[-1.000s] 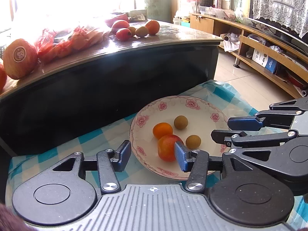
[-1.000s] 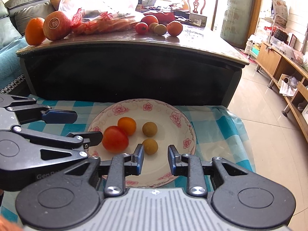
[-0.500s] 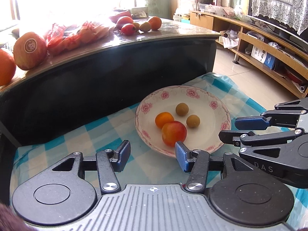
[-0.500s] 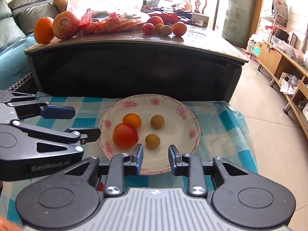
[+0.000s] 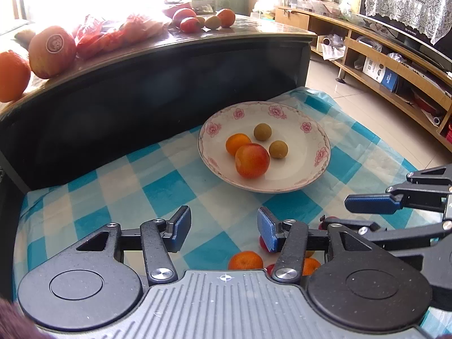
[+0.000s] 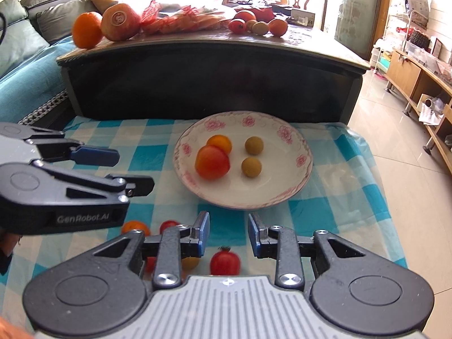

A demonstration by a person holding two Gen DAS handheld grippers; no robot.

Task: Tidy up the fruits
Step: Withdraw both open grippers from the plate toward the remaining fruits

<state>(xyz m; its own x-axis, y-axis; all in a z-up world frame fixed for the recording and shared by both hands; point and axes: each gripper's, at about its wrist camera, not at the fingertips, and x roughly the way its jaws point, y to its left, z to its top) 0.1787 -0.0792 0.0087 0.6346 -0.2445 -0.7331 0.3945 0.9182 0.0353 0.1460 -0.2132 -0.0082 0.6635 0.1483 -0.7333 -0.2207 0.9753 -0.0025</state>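
Observation:
A white flowered plate (image 5: 310, 130) (image 6: 299, 175) sits on the blue checked cloth. It holds a red tomato-like fruit (image 5: 252, 160), a small orange (image 5: 237, 142) and two brownish-green round fruits (image 5: 262, 132). Loose fruit lies on the cloth nearer me: a mandarin (image 5: 245, 260), a cherry tomato (image 6: 225, 262) and others partly hidden under the fingers. My left gripper (image 5: 223, 220) (image 6: 134, 169) is open and empty, short of the plate. My right gripper (image 6: 228, 223) (image 5: 337, 212) has a narrow gap, its jaws opening, with nothing between them.
Behind the plate stands a dark low table (image 6: 214, 84) carrying a large orange (image 6: 87, 29), a stickered fruit (image 6: 120, 22), a red bag and several small fruits (image 6: 257, 26). A sofa (image 6: 25, 45) is at the left. Wooden shelving (image 5: 395, 70) runs along the tiled floor at the right.
Both grippers have drawn back from the plate, which now lies farther ahead. Loose fruit on the near cloth has come into view. The right jaws stand slightly wider.

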